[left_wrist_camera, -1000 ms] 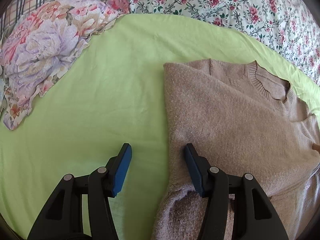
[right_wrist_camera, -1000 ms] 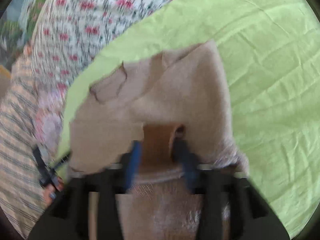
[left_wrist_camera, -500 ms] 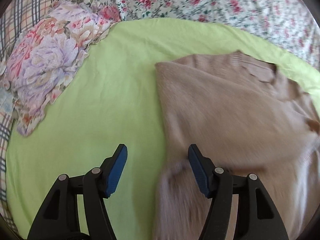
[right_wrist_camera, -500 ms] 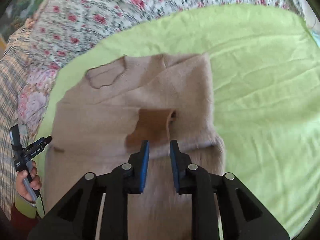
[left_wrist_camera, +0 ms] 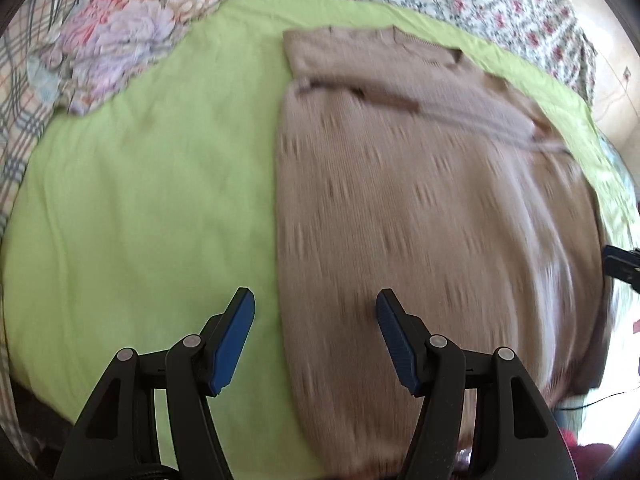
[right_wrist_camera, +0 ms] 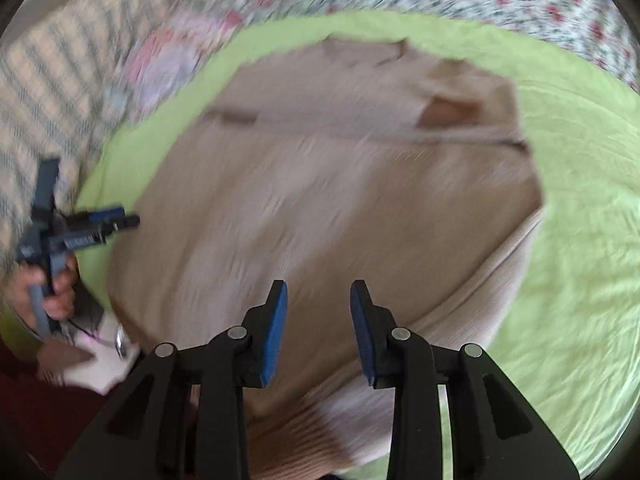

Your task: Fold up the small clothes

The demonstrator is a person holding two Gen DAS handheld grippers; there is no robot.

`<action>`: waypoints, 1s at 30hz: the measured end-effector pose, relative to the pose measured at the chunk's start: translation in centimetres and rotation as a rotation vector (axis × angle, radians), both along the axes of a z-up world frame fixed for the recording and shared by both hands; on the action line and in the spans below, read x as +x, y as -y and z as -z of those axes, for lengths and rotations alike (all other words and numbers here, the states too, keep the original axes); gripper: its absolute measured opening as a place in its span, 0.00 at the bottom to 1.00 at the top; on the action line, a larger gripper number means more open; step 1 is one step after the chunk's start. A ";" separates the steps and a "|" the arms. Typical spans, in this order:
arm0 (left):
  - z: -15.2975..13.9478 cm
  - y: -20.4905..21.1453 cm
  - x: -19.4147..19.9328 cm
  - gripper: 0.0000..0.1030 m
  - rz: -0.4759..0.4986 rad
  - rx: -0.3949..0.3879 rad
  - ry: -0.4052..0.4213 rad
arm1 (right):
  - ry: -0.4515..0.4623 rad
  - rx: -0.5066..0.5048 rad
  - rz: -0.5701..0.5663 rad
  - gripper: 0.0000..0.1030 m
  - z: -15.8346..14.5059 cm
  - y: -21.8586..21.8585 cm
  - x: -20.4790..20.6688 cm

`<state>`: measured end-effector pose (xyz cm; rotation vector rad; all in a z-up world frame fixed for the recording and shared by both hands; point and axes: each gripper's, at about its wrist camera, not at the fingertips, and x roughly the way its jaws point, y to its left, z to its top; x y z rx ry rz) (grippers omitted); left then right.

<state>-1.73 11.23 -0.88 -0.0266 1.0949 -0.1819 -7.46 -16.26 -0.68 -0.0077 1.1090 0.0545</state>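
Both grippers pulled back toward near hem of sweater [left_wrist_camera: 420, 200], flat on green sheet [left_wrist_camera: 140, 200]. Left gripper [left_wrist_camera: 314, 338] fingers wide, empty. Right gripper [right_wrist_camera: 319, 330] fingers half apart, just reopened, empty. Sleeves folded in; bottom fold likely next.

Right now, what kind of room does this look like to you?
Most likely a bedroom. A tan sweater lies spread on a bed's green sheet, with a flowered pillow and a floral bedspread at the far edge.
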 end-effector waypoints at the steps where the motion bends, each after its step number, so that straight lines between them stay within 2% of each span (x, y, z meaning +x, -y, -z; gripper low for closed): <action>1: 0.2 0.1 -0.6 0.62 0.004 0.002 -0.007 | -0.031 -0.052 0.000 0.33 0.7 -0.5 -0.4; 4: 0.7 0.4 -3.3 0.62 0.014 0.010 -0.012 | -0.075 -0.240 0.030 0.33 1.4 -0.2 -2.7; 6: 0.7 0.5 -4.6 0.64 0.022 0.012 -0.011 | -0.076 -0.250 0.084 0.33 0.7 1.4 -4.7; 10: 1.7 0.2 -6.7 0.67 0.037 -0.031 -0.039 | -0.053 -0.247 0.196 0.33 -1.0 4.8 -8.1; 13: 2.3 -0.1 -8.2 0.69 0.050 -0.060 -0.036 | -0.020 -0.114 0.290 0.34 -1.8 7.7 -10.4; 16: 2.9 -0.6 -9.1 0.71 0.073 -0.129 -0.051 | 0.031 0.057 0.346 0.34 -2.1 10.2 -12.3; 22: 3.7 -2.0 -9.0 0.72 0.075 -0.275 -0.072 | 0.077 0.387 0.313 0.34 -0.1 11.9 -13.4; 25: 3.7 -2.7 -8.8 0.71 0.077 -0.324 -0.081 | 0.119 0.487 0.303 0.34 0.8 11.7 -14.1; 27: 3.7 -2.8 -8.9 0.66 0.085 -0.328 -0.079 | 0.139 0.538 0.284 0.34 1.3 11.3 -14.7; 30: 3.5 -2.6 -9.0 0.58 0.116 -0.328 -0.076 | 0.152 0.565 0.246 0.33 1.5 11.2 -15.3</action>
